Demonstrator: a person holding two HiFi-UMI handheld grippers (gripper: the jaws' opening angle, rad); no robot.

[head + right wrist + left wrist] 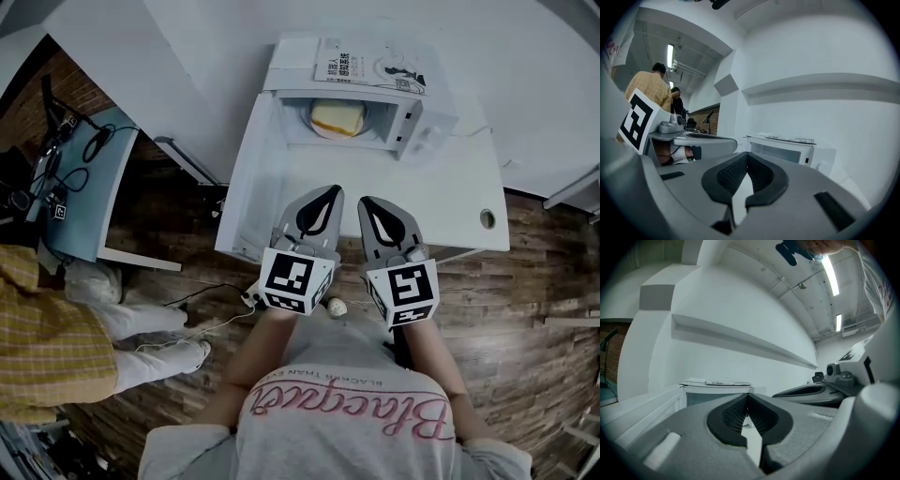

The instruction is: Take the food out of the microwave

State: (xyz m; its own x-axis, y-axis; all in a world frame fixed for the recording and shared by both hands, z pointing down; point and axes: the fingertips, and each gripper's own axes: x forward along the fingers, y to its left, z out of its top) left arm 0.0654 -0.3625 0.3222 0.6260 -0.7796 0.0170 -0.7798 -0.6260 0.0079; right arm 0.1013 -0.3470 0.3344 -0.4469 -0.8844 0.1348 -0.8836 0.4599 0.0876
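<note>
We are standing at the white table (455, 211), facing the microwave (427, 122) at its far side. We are holding both grippers out level and side by side above the near part of the table, well short of the oven. The food (337, 117), a pale yellow piece on a plate, is sitting inside the microwave's chamber. It is showing so clearly from above that we are reading the door as open, though we cannot be sure of this. Some printed papers (370, 64) are lying on the microwave's roof.

The left gripper (330, 192) is carrying nothing: its own view is showing the dark ribbed pads pressed together at the tips (747, 397), with only the microwave front (717, 392) beyond them. The right gripper (367, 202) is in the same state, with its pads meeting at the tips (746, 154) and nothing between them. It is pointing towards the microwave's window and control side (787, 150).

We are judging this to be the reach-in step, with the food not yet touched. For the next move we are going to need at least one pair of jaws spread wide enough for the plate's rim. That gripper then has to go level into the chamber without knocking its frame. The grip belongs on the plate's edge, not on the soft food.
</note>
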